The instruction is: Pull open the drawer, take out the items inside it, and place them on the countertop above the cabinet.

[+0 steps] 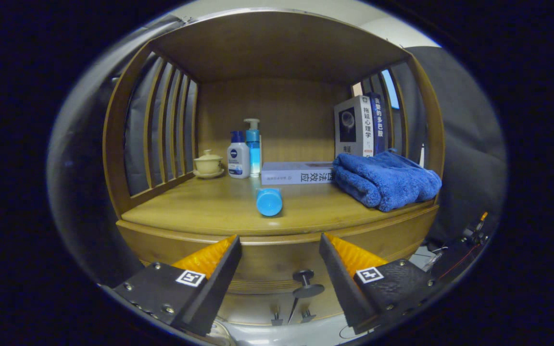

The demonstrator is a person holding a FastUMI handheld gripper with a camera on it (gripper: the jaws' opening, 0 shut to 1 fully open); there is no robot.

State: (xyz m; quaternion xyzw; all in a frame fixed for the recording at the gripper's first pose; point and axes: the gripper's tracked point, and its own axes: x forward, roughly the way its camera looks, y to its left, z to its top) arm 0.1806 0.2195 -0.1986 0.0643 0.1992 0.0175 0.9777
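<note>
Currently the gripper fingers stand wide apart, gripping nothing. Between them sits the wooden drawer's dark round knob; the drawer appears closed.

A homelike booth set is showing: a wooden cabinet carrying toiletry bottles, books, a lidded teacup, a folded towel.
</note>
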